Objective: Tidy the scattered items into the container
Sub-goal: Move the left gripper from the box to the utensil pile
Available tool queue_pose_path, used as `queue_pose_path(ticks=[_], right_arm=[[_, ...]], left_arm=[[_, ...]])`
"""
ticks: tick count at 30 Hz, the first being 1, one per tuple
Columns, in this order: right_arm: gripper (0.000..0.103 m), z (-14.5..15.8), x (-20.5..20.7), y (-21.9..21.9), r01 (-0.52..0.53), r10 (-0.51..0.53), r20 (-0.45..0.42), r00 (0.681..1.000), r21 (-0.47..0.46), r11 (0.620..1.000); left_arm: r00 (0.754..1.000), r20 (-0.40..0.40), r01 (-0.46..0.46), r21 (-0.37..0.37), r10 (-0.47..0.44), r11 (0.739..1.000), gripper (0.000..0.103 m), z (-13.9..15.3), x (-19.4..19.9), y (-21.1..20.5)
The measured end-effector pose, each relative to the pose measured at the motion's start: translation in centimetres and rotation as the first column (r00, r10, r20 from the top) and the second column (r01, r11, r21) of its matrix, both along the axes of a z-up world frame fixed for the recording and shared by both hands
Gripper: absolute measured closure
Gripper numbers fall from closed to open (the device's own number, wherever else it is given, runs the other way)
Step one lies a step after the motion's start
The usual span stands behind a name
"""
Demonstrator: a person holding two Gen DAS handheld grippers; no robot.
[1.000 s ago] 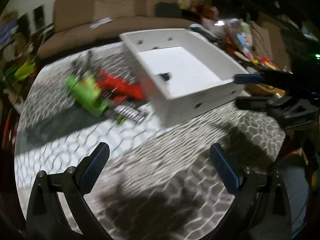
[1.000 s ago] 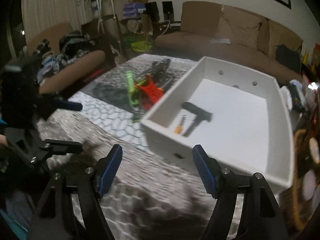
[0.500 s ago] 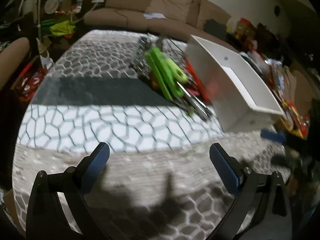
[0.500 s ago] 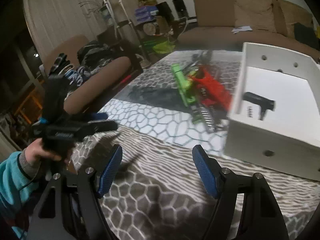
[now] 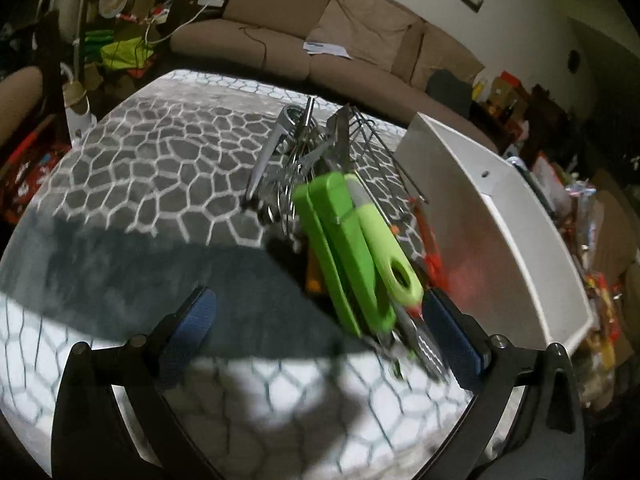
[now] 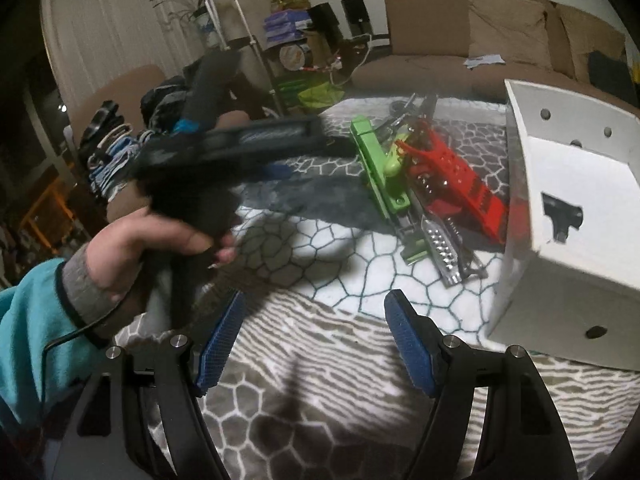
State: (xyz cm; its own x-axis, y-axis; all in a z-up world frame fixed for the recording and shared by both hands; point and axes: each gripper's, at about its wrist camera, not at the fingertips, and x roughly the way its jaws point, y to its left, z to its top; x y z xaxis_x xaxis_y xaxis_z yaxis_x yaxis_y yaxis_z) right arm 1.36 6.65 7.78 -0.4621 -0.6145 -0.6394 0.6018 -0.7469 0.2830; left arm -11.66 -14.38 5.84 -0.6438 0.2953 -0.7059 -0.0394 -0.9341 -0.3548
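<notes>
Green-handled utensils point(image 5: 352, 248) lay heaped with a red tool point(image 6: 452, 184) against the white container's point(image 6: 576, 216) left wall. Left gripper point(image 5: 316, 336) hovered over them, fingers spread, seemingly to grab 1; right gripper point(image 6: 316, 344) waited wide apart, empty.

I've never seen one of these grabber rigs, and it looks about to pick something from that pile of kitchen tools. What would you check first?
1. Left gripper open: ok, jaws spread, nothing between them.
2. Right gripper open and free: ok.
3. Green tool within the left gripper's reach: ok, its handle end lies just ahead.
4. Green tool free of the pile: not ok, it lies on the metal utensils.
5. White bin has room: ok, only a black item inside.
6. Clean grip spot: cannot tell, image blurred.
</notes>
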Motion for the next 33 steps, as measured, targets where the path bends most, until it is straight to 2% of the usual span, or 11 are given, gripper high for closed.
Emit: queue_pose_path(ticks=[2, 6, 8, 13, 18, 21, 23, 25, 27, 29, 33], right_arm=[[0.028, -0.6, 0.0, -0.1, -0.016, 0.016, 0.003, 1.0, 0.009, 1.0], [0.028, -1.3, -0.2, -0.2, -0.036, 0.036, 0.008, 0.999, 0.008, 0.999], [0.028, -1.4, -0.5, -0.1, -0.039, 0.039, 0.018, 0.999, -0.012, 0.999], [0.028, -1.4, -0.6, -0.3, -0.055, 0.055, 0.027, 0.998, -0.029, 0.998], [0.028, -0.9, -0.4, -0.1, -0.056, 0.057, 0.024, 0.998, -0.055, 0.997], [0.028, -0.6, -0.3, 0.1, -0.051, 0.052, 0.021, 0.998, -0.063, 0.997], [0.028, -0.6, -0.5, 0.3, -0.044, 0.046, 0.024, 0.999, -0.066, 0.997], [0.028, -0.6, -0.6, 0.3, -0.042, 0.045, 0.033, 0.998, -0.073, 0.996], [0.028, -0.5, -0.7, 0.3, -0.04, 0.043, 0.034, 0.999, -0.074, 0.996], [0.028, -0.3, -0.5, 0.2, -0.045, 0.048, 0.028, 0.998, -0.079, 0.996], [0.028, 0.0, -0.2, 0.2, -0.053, 0.055, 0.023, 0.998, -0.083, 0.995]], left_arm=[[1.0, -0.012, -0.019, -0.004, 0.019, 1.0, 0.0, -0.2, -1.4, 0.1], [0.998, -0.017, -0.064, 0.102, 0.066, 0.993, 0.0, -1.0, -3.3, -0.8], [0.996, -0.025, -0.076, 0.131, 0.08, 0.988, 0.0, -1.1, -3.8, -1.0], [0.992, -0.024, -0.114, 0.254, 0.124, 0.96, 0.002, -1.2, -4.5, -2.4], [0.99, 0.004, -0.14, 0.233, 0.143, 0.962, 0.002, -1.3, -4.8, -2.6], [0.99, -0.016, -0.135, 0.243, 0.143, 0.961, 0.002, -0.3, -4.0, -2.6], [0.993, -0.065, -0.088, 0.198, 0.103, 0.976, 0.003, 1.2, -3.2, -1.7], [0.992, -0.126, -0.018, 0.096, 0.03, 0.995, 0.008, 3.1, -2.3, 0.3], [0.986, -0.158, 0.049, -0.027, -0.053, 0.998, 0.008, 4.4, -1.8, 3.1], [0.985, -0.141, 0.088, -0.101, -0.102, 0.991, 0.015, 4.7, -1.8, 5.1], [0.988, -0.072, 0.125, -0.183, -0.14, 0.975, 0.028, 4.2, -2.7, 7.4]])
